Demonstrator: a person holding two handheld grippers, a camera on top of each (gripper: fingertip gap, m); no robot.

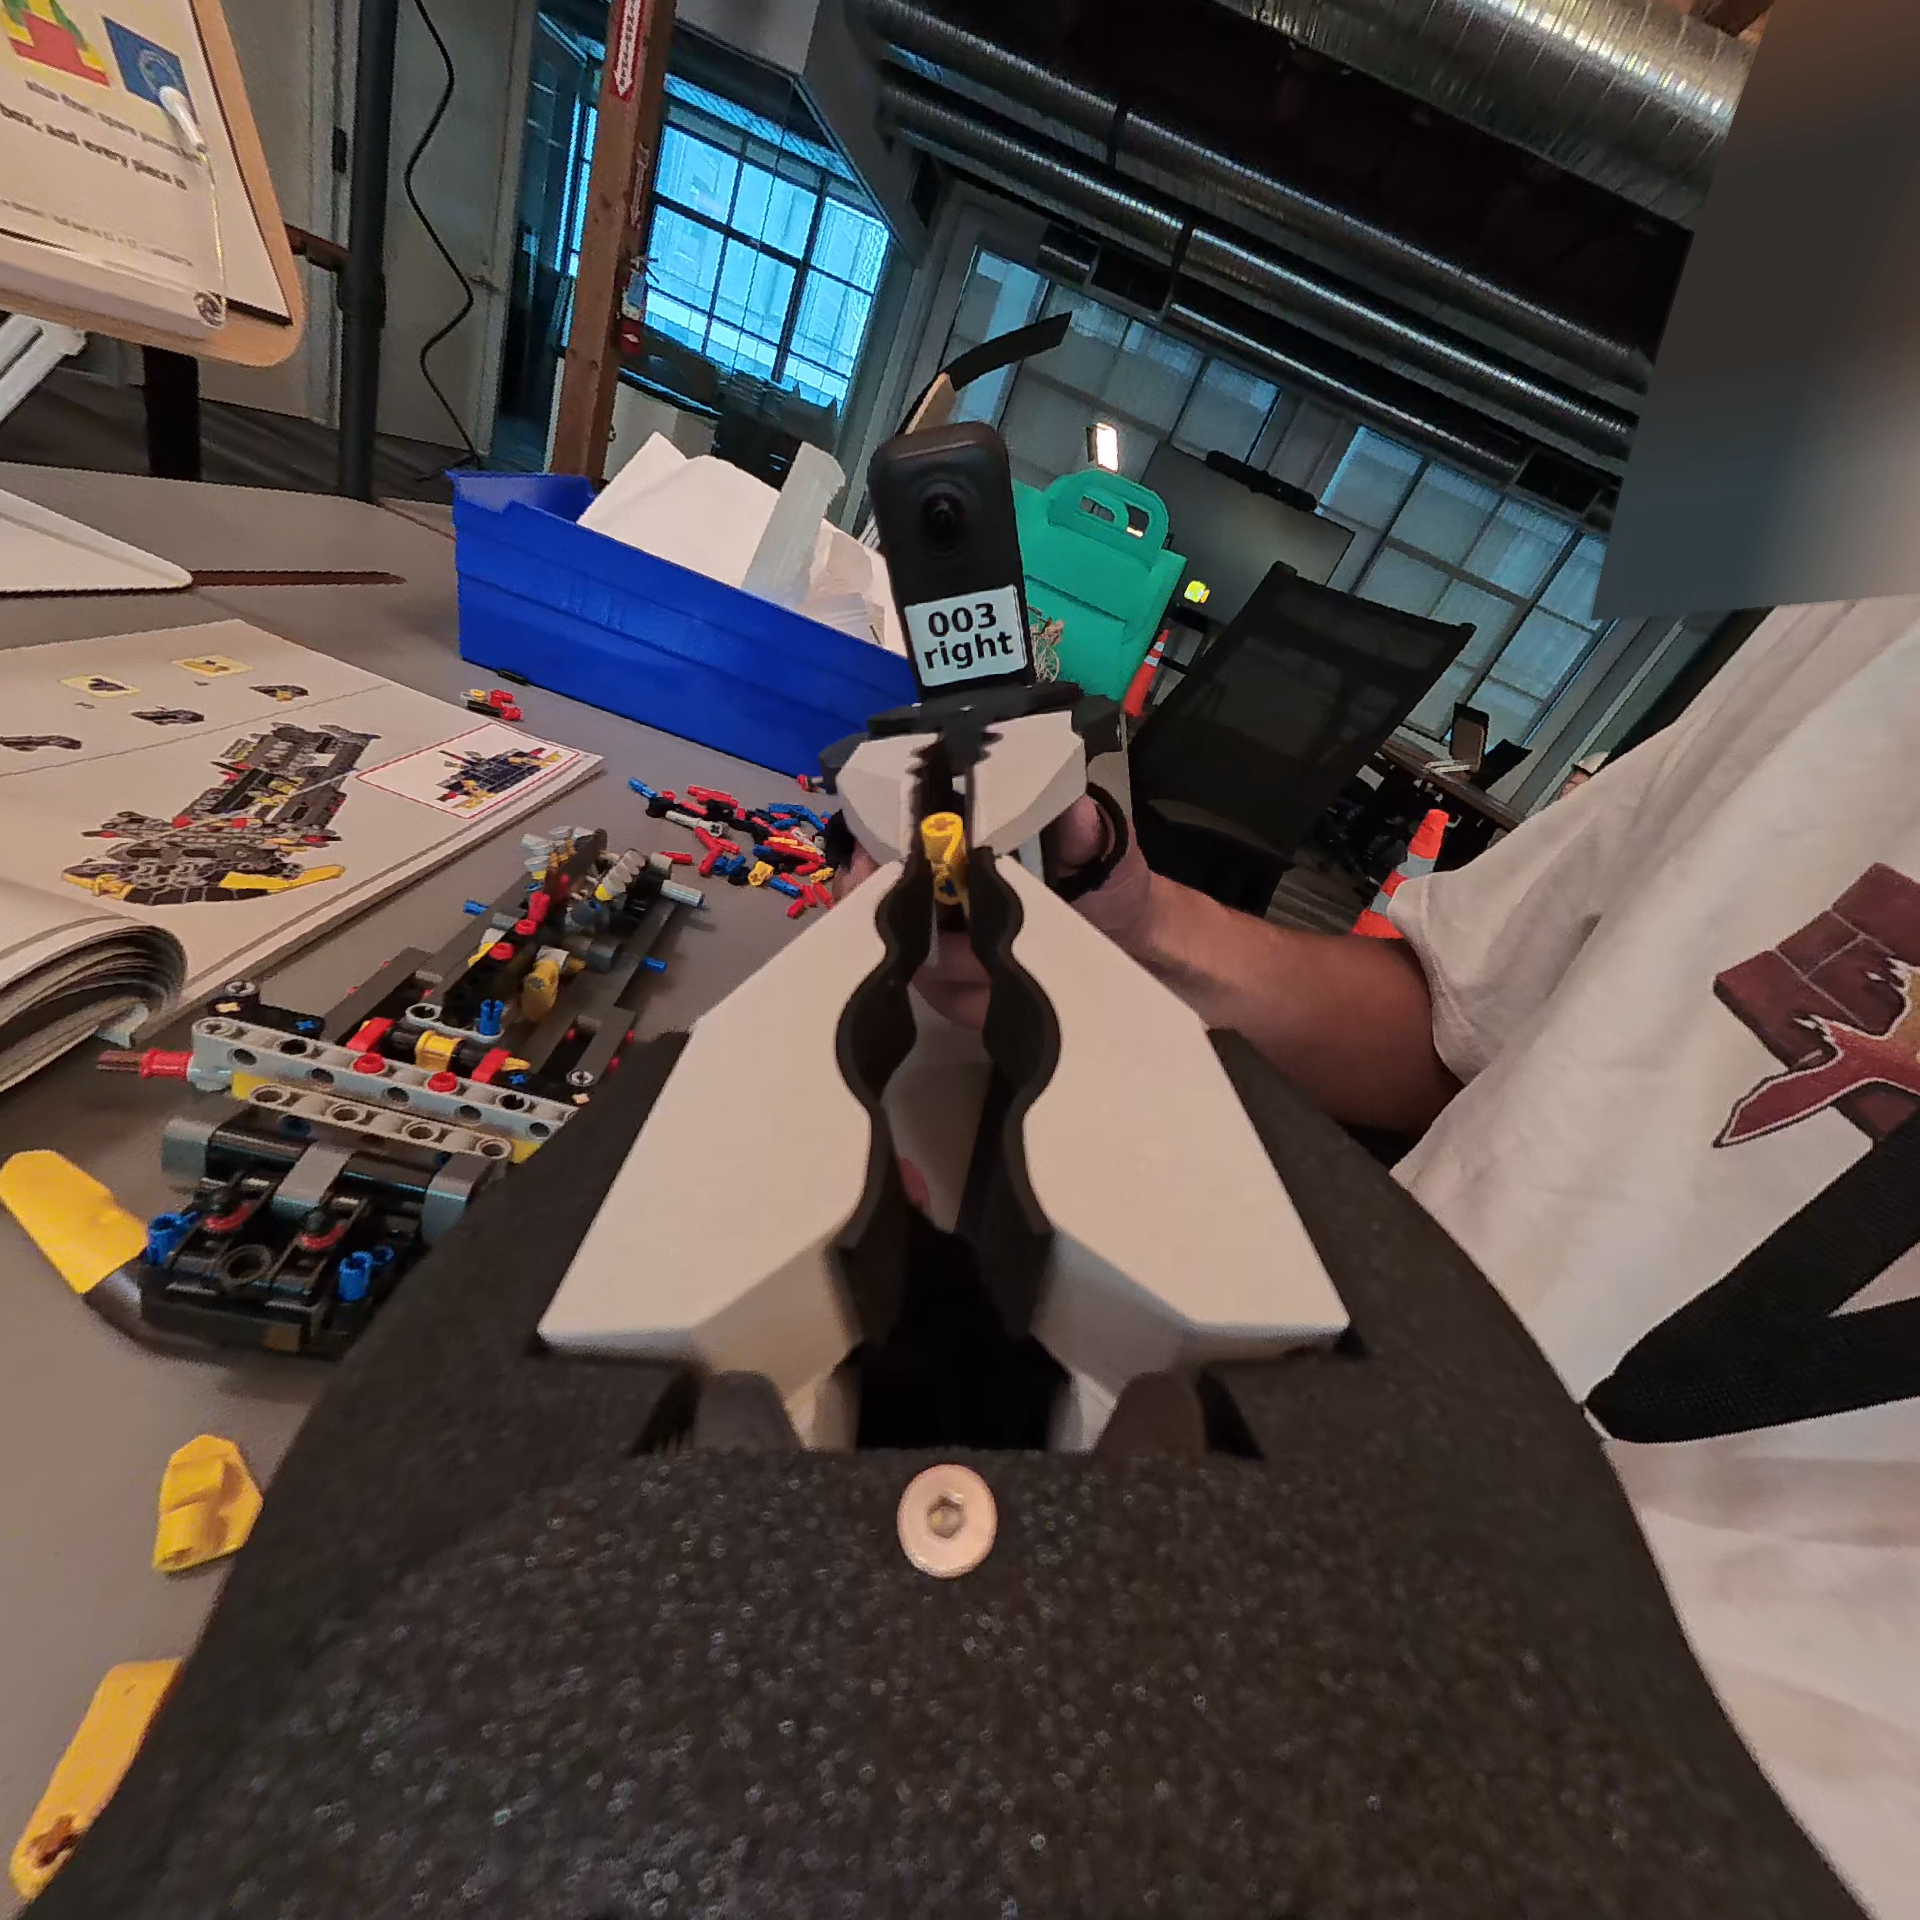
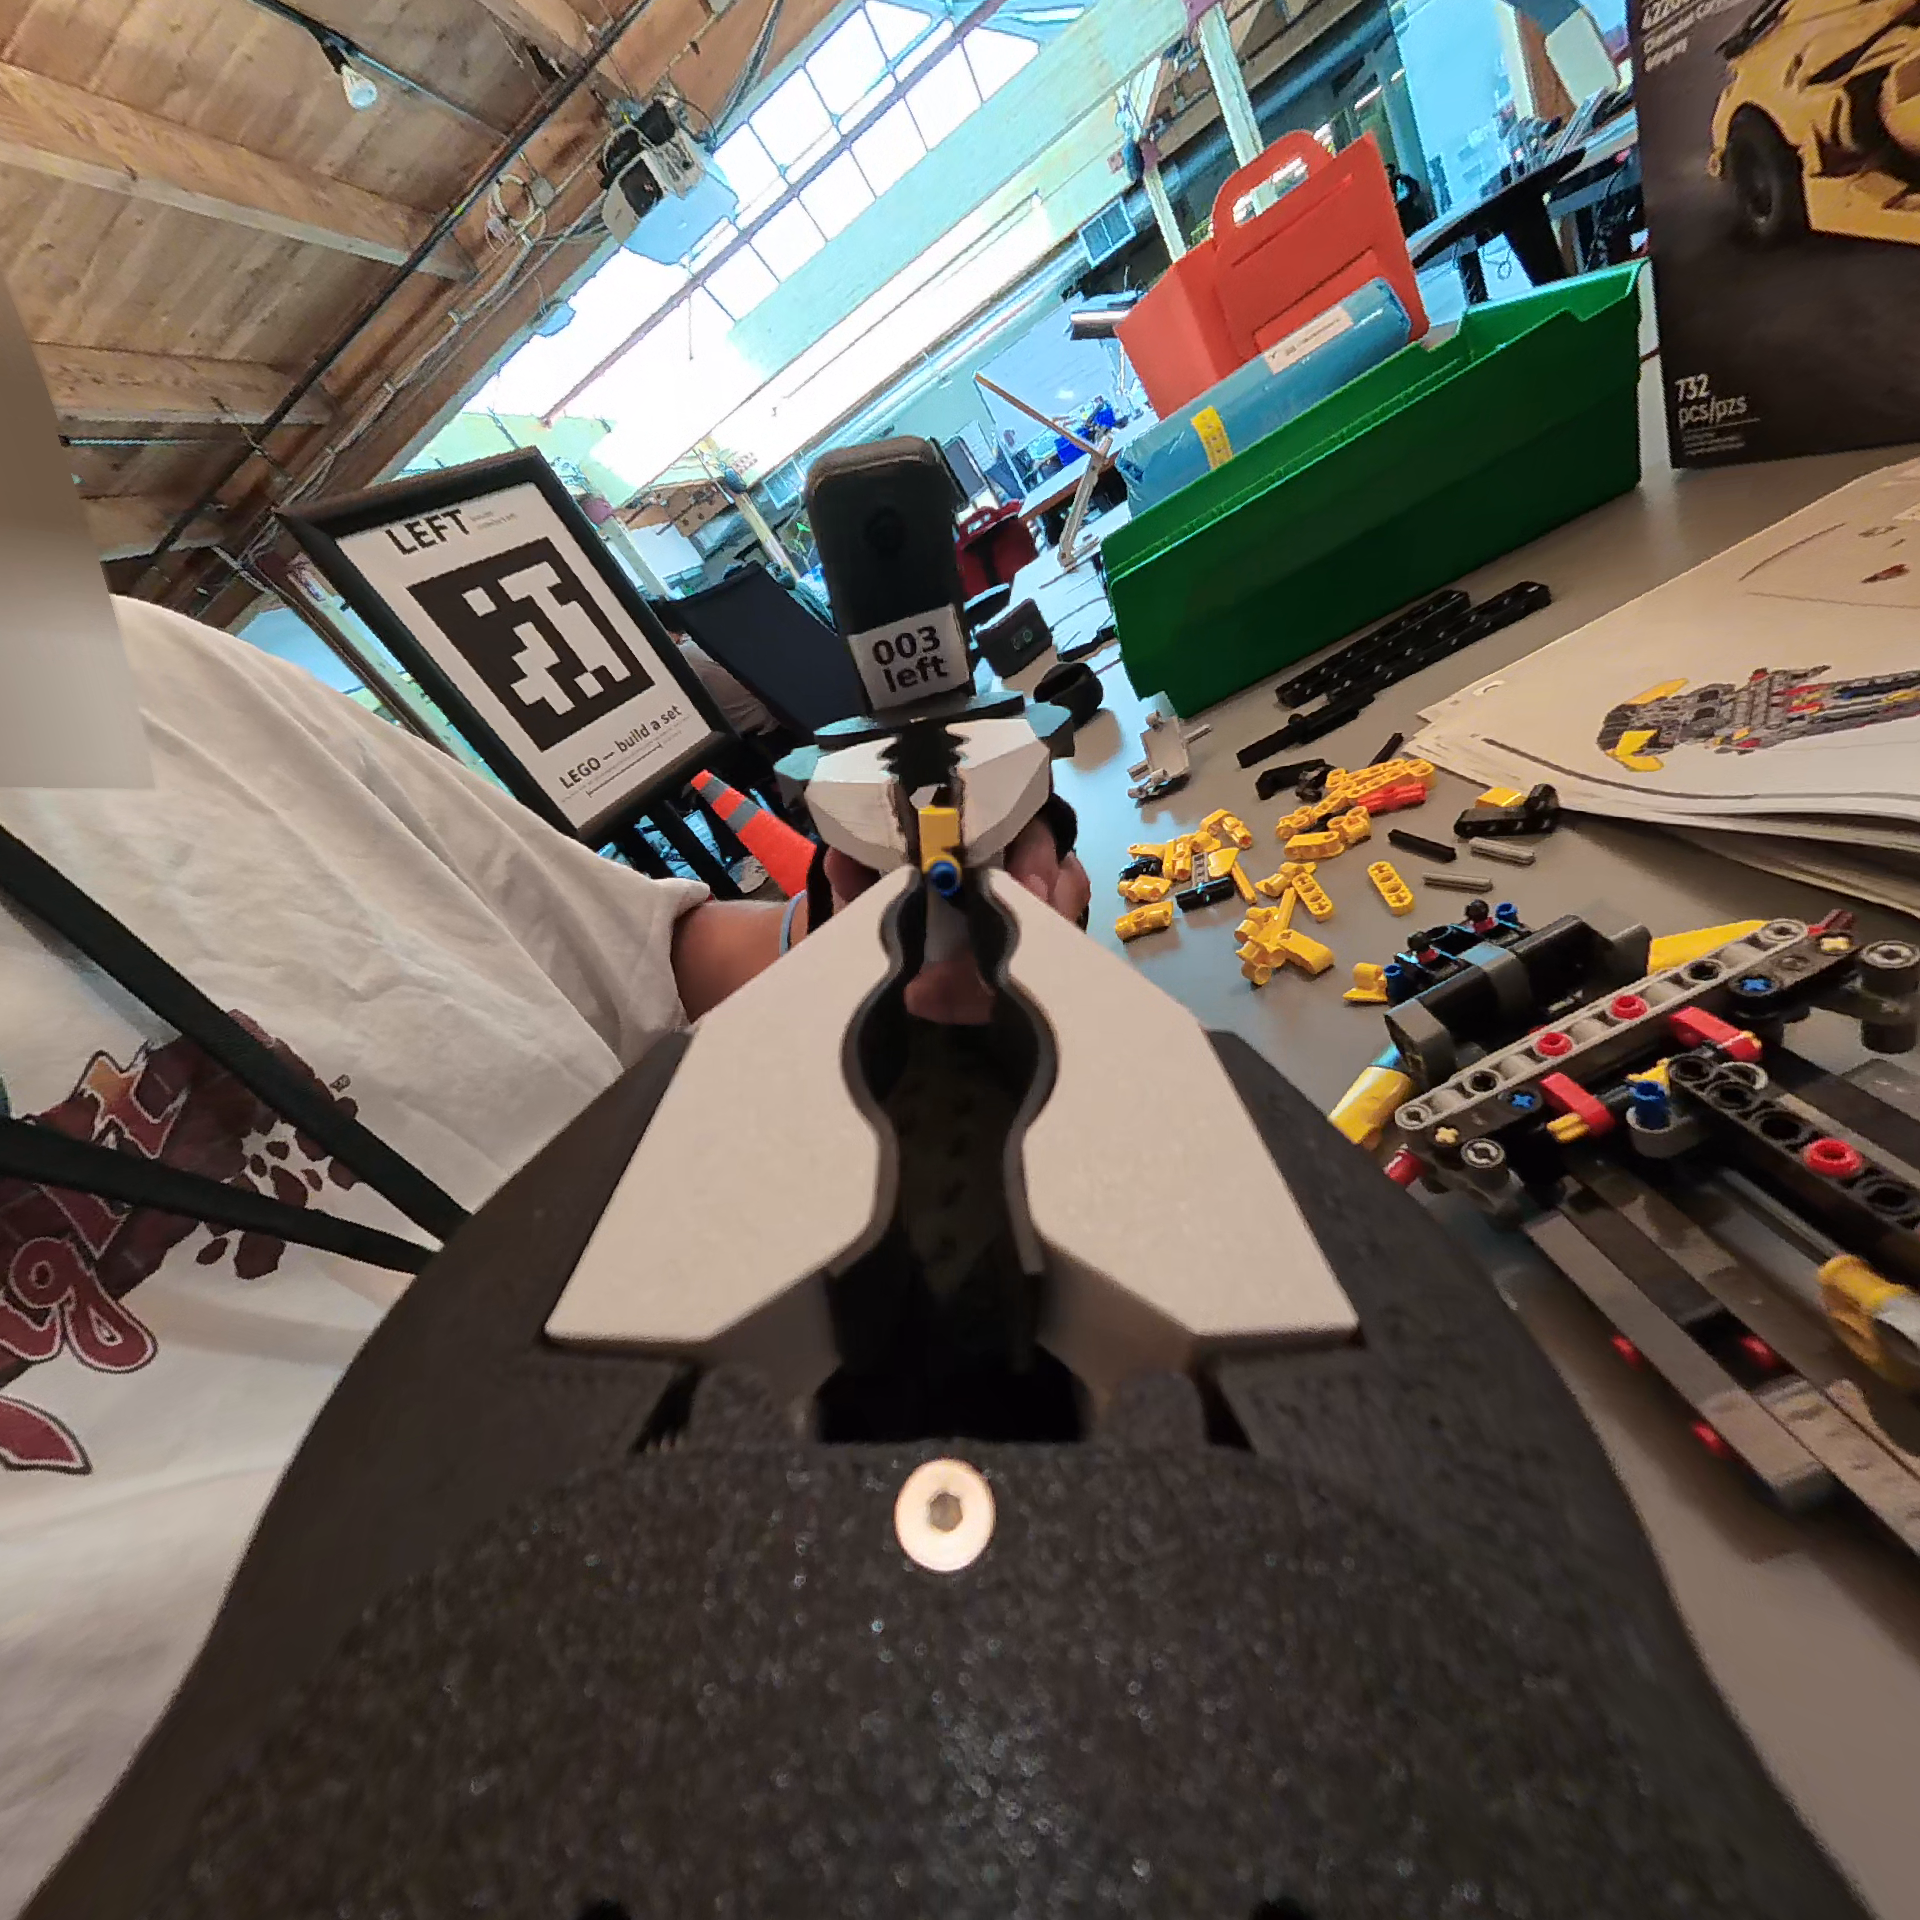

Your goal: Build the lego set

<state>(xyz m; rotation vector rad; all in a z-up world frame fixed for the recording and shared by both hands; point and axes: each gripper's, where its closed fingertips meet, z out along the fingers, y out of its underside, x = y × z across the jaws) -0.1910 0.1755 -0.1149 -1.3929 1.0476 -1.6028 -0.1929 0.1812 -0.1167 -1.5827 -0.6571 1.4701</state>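
Observation:
My two grippers meet tip to tip in the air above the table. My left gripper [image 1: 945, 883] is shut on a small yellow connector [image 1: 943, 844], which also shows in the right wrist view [image 2: 937, 828]. My right gripper [image 2: 940, 885] is shut on a small blue pin [image 2: 941, 871] whose end touches the yellow connector. The right gripper [image 1: 951, 795] faces me in the left wrist view, the left gripper [image 2: 928, 795] in the right wrist view. The partly built black and grey lego chassis [image 1: 416, 1060] [image 2: 1662, 1091] lies on the grey table below.
An open instruction booklet [image 1: 260, 790] [image 2: 1714, 727] lies by the chassis. Piles of small red, blue and black pins [image 1: 748, 831] and yellow parts [image 2: 1278, 883] lie loose. A blue bin [image 1: 644, 644], a green bin [image 2: 1371, 540] and yellow panels [image 1: 73, 1216] are nearby. The person's white shirt [image 2: 312, 831] is close. The tips of both grippers are at nearly the same place.

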